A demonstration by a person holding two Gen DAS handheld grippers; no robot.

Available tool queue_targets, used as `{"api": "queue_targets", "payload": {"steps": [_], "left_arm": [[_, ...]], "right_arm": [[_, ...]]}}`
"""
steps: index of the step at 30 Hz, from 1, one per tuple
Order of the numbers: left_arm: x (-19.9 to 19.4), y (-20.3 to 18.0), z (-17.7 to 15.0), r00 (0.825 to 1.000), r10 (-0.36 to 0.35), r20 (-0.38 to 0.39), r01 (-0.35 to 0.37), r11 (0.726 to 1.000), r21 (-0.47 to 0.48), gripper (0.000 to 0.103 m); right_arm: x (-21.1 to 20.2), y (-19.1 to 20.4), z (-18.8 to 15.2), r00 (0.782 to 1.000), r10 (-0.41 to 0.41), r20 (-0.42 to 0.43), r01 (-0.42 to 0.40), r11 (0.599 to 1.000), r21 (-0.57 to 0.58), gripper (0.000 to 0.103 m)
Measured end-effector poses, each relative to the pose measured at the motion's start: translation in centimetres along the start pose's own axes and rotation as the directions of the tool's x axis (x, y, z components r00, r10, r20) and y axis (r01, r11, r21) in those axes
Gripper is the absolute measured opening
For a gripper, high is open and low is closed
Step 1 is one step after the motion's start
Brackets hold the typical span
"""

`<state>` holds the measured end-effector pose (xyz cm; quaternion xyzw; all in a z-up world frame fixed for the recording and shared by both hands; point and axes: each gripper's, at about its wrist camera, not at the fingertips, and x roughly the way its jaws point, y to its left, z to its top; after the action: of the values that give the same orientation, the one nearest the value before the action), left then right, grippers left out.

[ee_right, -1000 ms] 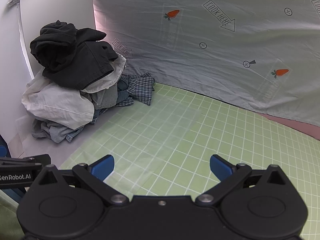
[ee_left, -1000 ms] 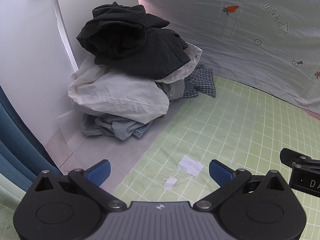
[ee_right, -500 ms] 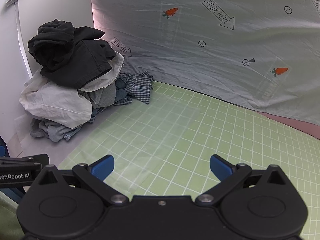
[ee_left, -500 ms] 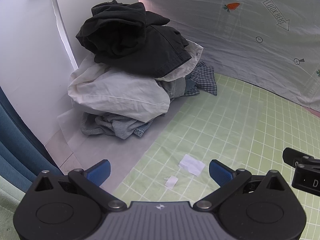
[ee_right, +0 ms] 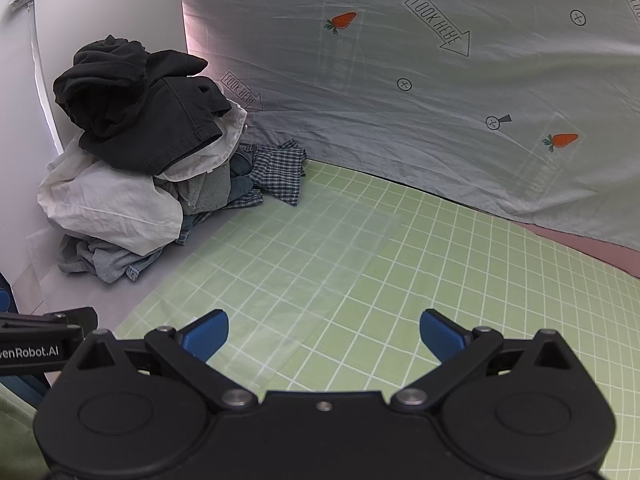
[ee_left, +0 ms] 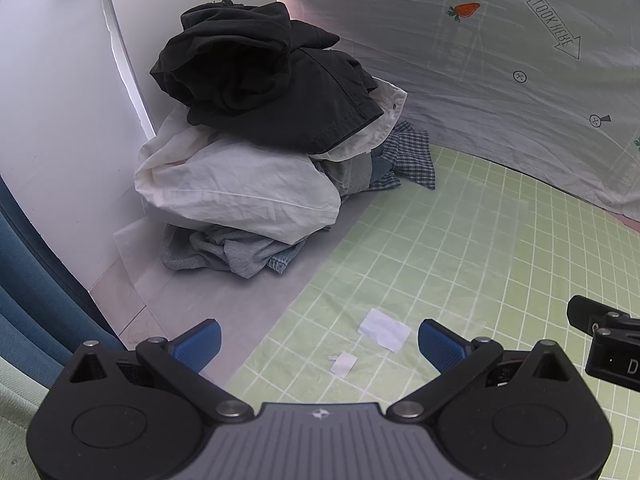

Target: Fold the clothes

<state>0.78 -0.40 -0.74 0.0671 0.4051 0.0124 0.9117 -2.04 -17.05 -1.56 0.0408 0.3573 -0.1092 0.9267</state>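
Fingers [ee_left: 198, 344] of both grippers spread, clothes pile [ee_left: 256, 152] untouched.

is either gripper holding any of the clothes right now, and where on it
No, nothing is held. The left gripper and the right gripper are both open over the green grid mat, apart from the clothes pile.

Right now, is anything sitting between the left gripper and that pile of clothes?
Nothing solid. The left gripper, open, faces the clothes pile across bare surface; only two small paper scraps lie flat on the green grid mat, off toward the right.
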Motion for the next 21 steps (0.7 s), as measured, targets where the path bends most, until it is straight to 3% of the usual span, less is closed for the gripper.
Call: {"api": "queue_targets", "payload": {"steps": [21], "left_arm": [[0.91, -0.31, 0.27, 1.000, -0.017, -0.015, 0.017, 1.000, -0.001, 0.103]], "right_arm": [[0.92, -0.43, 0.33, 1.000, -0.015, -0.022, 0.015, 1.000, 0.014, 0.103]]}}
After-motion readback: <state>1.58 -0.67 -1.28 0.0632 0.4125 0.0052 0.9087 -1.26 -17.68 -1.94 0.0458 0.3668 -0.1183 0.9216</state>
